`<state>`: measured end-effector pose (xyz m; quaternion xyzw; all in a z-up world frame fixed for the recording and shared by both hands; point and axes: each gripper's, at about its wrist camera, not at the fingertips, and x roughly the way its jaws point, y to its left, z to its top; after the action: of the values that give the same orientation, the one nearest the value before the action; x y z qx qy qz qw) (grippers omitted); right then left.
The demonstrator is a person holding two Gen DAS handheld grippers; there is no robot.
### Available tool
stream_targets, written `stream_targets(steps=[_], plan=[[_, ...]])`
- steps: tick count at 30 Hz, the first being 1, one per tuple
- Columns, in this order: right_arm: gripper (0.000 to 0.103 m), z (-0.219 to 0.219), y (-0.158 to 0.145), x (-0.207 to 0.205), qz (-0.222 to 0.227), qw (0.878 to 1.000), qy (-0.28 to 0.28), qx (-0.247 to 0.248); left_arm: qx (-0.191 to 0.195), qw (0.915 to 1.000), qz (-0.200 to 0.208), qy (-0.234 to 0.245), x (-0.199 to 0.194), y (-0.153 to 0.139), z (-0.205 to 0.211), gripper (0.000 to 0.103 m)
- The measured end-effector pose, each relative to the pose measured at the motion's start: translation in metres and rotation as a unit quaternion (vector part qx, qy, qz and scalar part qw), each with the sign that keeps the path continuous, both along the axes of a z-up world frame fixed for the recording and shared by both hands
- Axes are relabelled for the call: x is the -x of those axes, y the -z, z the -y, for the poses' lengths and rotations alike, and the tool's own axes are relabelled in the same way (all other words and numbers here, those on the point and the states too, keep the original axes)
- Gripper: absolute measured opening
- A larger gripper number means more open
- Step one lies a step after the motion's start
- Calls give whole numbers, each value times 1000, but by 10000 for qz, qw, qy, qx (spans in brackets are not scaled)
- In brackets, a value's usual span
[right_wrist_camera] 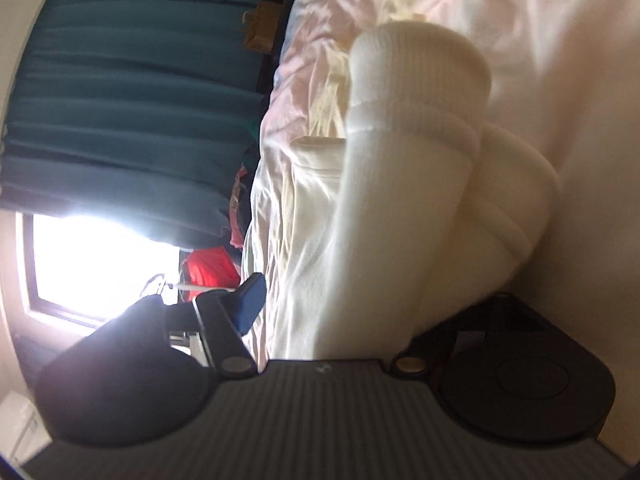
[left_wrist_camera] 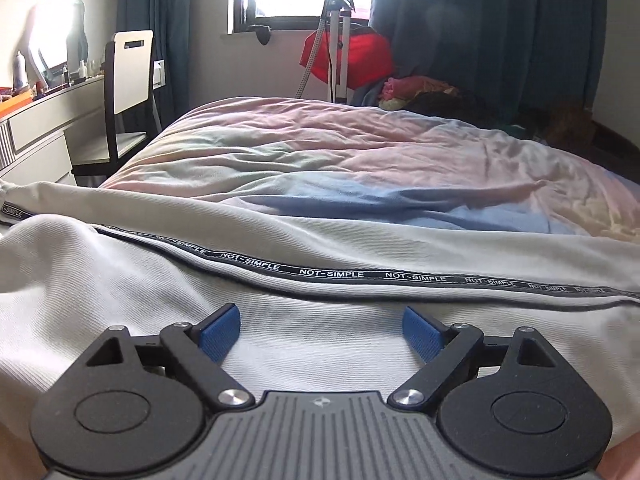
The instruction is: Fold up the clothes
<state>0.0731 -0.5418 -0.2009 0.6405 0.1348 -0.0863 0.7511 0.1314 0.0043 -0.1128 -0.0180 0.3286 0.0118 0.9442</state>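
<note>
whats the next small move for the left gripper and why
Probably ease the left gripper down and close on the white garment. Its jaws stand open just over the ribbed cloth with nothing pinched, and the right gripper looks open too, so nothing seems held.

The garment [left_wrist_camera: 120, 280] is matt, fine-ribbed white knit; its cuff [right_wrist_camera: 420, 64] is coarser-ribbed. The duvet [left_wrist_camera: 320, 152] is soft, crumpled cloth. The pads [left_wrist_camera: 219, 332] are ridged blue plastic.
</note>
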Motion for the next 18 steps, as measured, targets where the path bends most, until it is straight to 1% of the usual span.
stream_targets(steps=[3, 9, 11, 12, 13, 14, 16, 17, 18], plan=[[70, 1, -1, -9, 90, 9997, -181, 166, 47, 10000, -15, -32, 0, 0, -1, 91], [69, -2, -16, -12, 619, 9962, -338, 514, 10, 10000, -90, -35, -1, 0, 2, 95], [69, -3, -17, -12, 553, 9962, -316, 590, -35, 9999, -126, -21, -2, 0, 3, 96], [67, -3, -16, -12, 485, 9966, -289, 595, -61, 9999, -144, -14, -2, 1, 4, 96], [60, -4, -15, -12, 405, 9971, -260, 598, -86, 9998, -154, -6, -2, 1, 4, 97], [55, -3, -13, -13, 216, 9978, -220, 586, -106, 9998, -159, 0, -2, 1, 5, 97], [26, -2, -10, -14, -152, 9974, -219, 667, -119, 9998, -176, 2, -3, 2, 5, 97], [20, -2, -11, -15, -299, 9962, -242, 783, -121, 9998, -185, -1, -3, 2, 5, 97], [19, -6, -20, -16, -378, 9933, -287, 1051, -127, 9997, -197, -5, -4, 1, 6, 97]])
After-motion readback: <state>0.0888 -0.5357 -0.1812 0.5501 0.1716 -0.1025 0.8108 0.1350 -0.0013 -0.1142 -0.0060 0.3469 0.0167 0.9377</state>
